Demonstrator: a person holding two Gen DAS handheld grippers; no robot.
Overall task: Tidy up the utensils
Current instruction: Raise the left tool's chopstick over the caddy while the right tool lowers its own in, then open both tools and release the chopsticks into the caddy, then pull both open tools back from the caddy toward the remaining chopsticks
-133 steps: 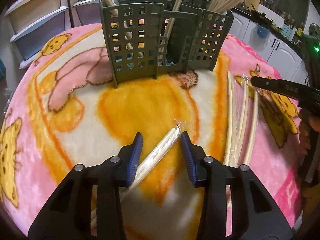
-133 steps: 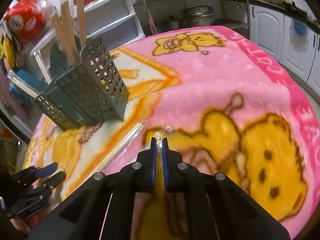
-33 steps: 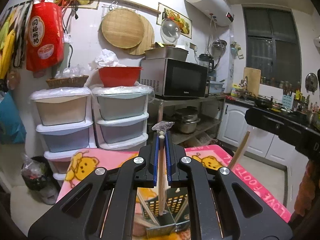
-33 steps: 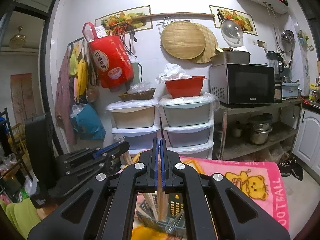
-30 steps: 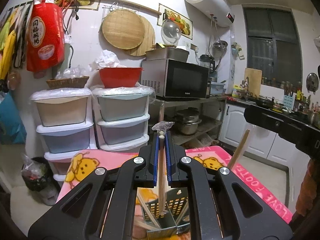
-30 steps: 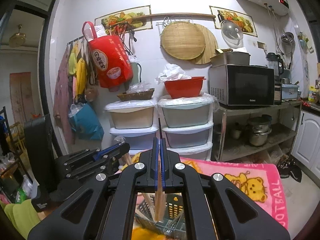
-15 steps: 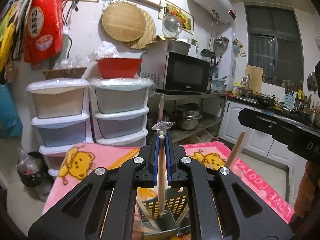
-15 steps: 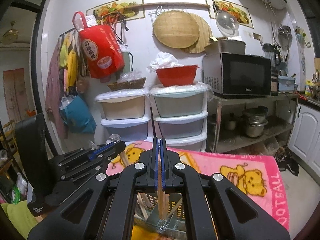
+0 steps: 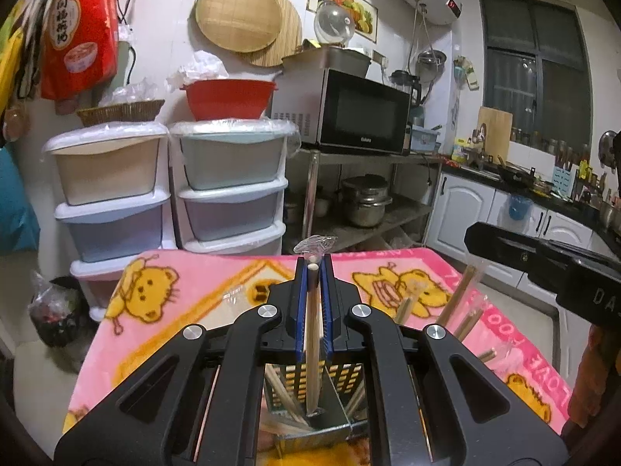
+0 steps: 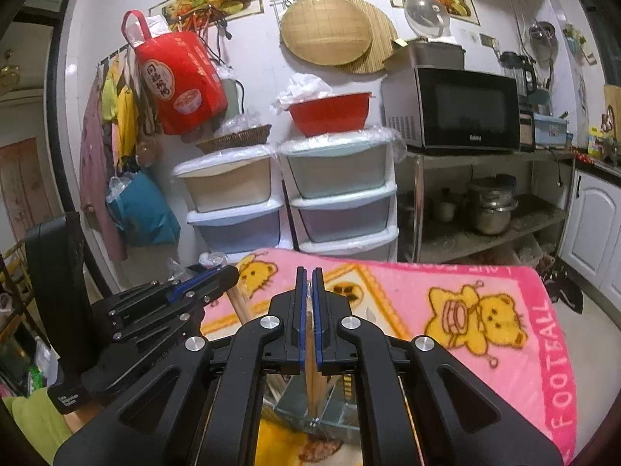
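My left gripper (image 9: 312, 268) is shut on a plastic-wrapped pair of chopsticks (image 9: 313, 349) held upright, its lower end down inside the grey-green lattice utensil caddy (image 9: 310, 415) below. My right gripper (image 10: 309, 272) is shut on another wrapped pair of chopsticks (image 10: 311, 372), also upright with its lower end in the caddy (image 10: 306, 407). Both grippers hang side by side above the caddy: the right one shows in the left wrist view (image 9: 543, 256), the left one in the right wrist view (image 10: 163, 310). Several more chopsticks (image 9: 458, 303) stand in the caddy.
The caddy stands on a table covered with a pink and yellow bear blanket (image 9: 186, 295). Behind the table are stacked plastic drawers (image 9: 229, 194), a metal shelf with a microwave (image 9: 361, 112) and pots, and white cabinets (image 9: 465, 209) at right.
Both grippers have sunk lower with their chopsticks, whose ends now reach deeper into the caddy. More of the blanket shows in both views.
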